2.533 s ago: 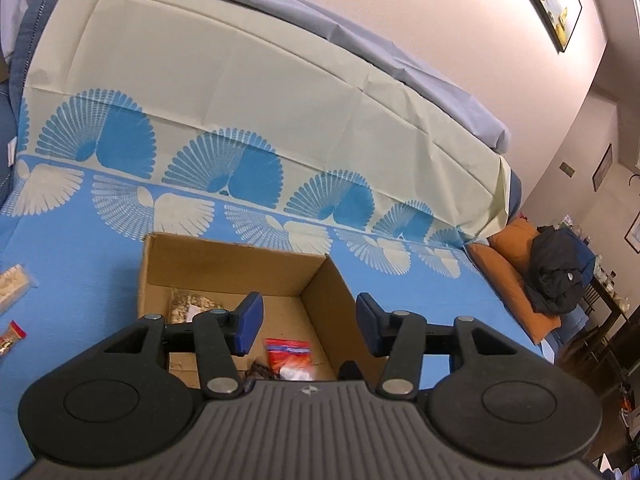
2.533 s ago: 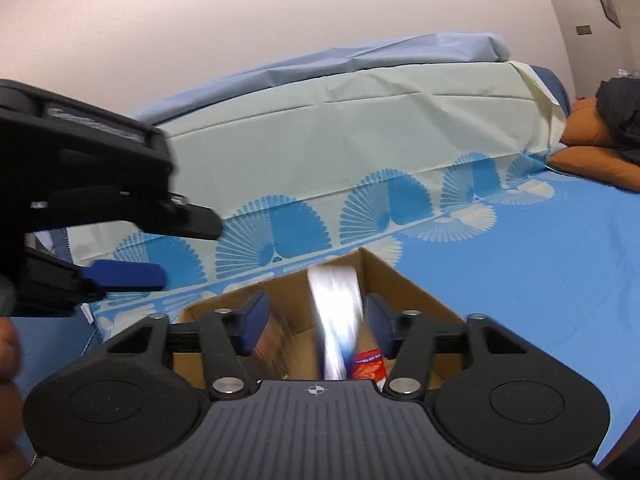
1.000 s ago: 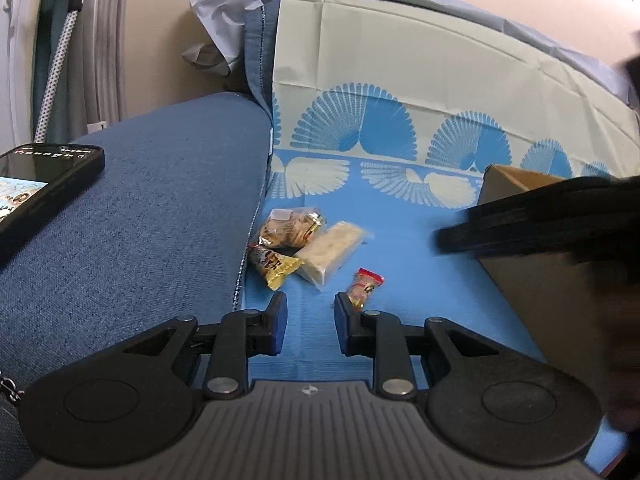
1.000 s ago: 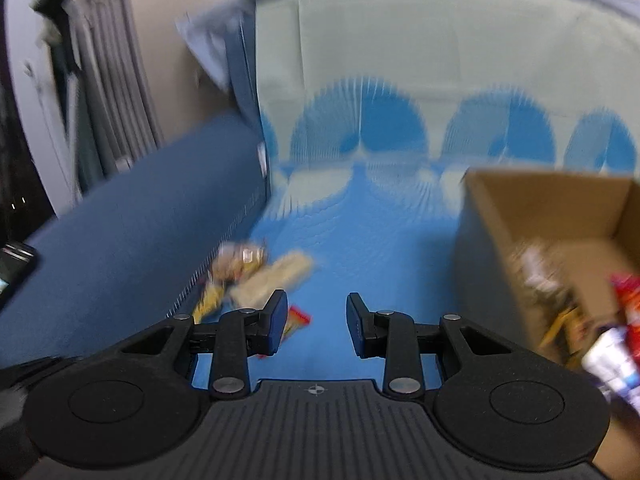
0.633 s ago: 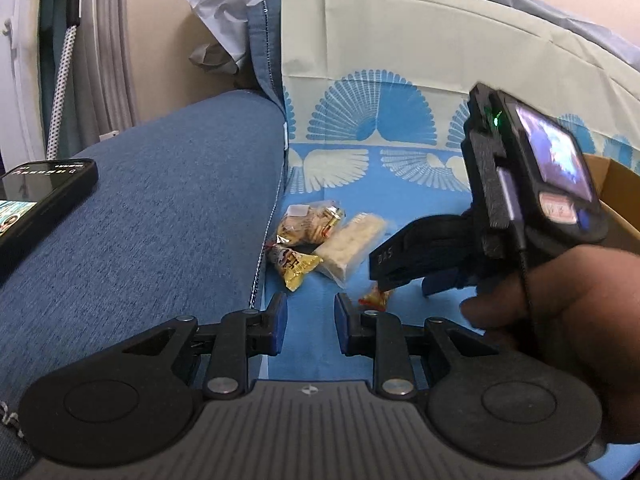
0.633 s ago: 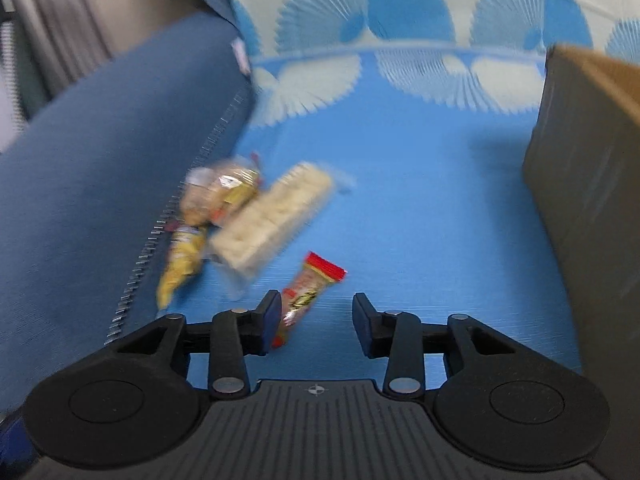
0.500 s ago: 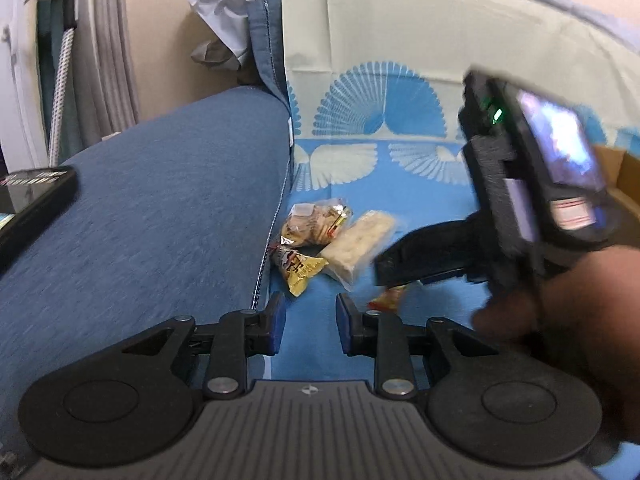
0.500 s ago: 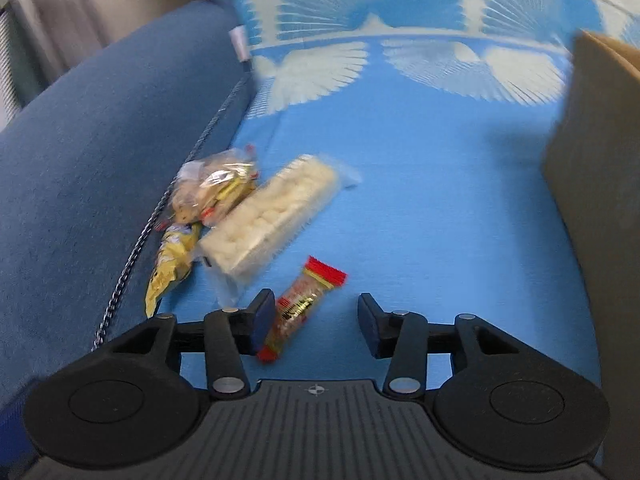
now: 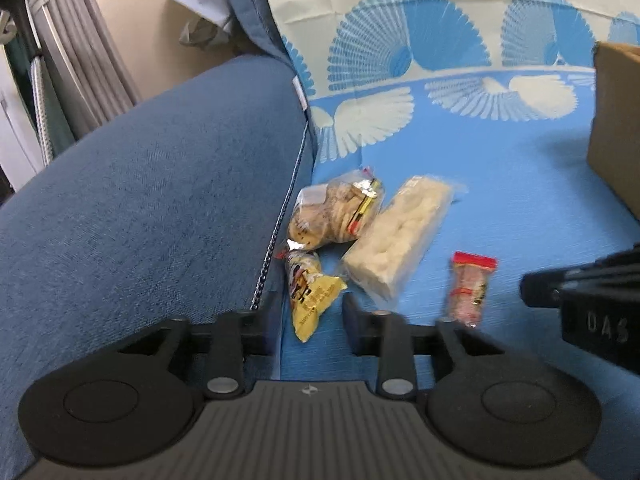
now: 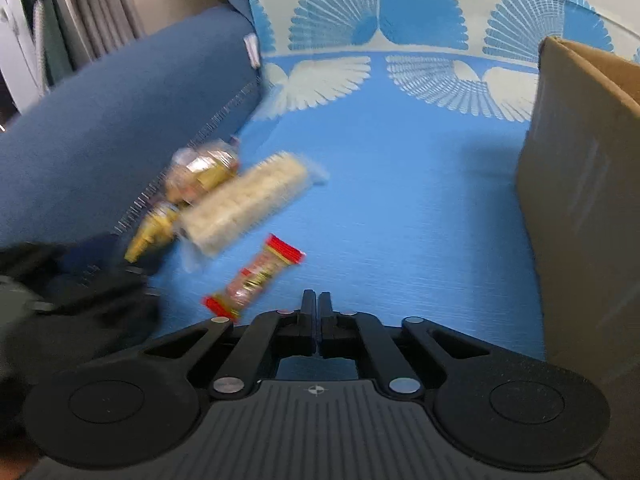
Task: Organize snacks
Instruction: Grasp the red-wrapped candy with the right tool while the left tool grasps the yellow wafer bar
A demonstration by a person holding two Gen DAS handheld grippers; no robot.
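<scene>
four snack packets — one box

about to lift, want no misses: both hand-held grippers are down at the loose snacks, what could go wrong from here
1. The right hand-held gripper is shut on nothing; the red-ended packet lies beside its tips, so it may lift empty.
2. The left hand-held gripper is closing over only the lower end of the yellow packet; it could slip out, or drag the cookie bag beside it.
</scene>
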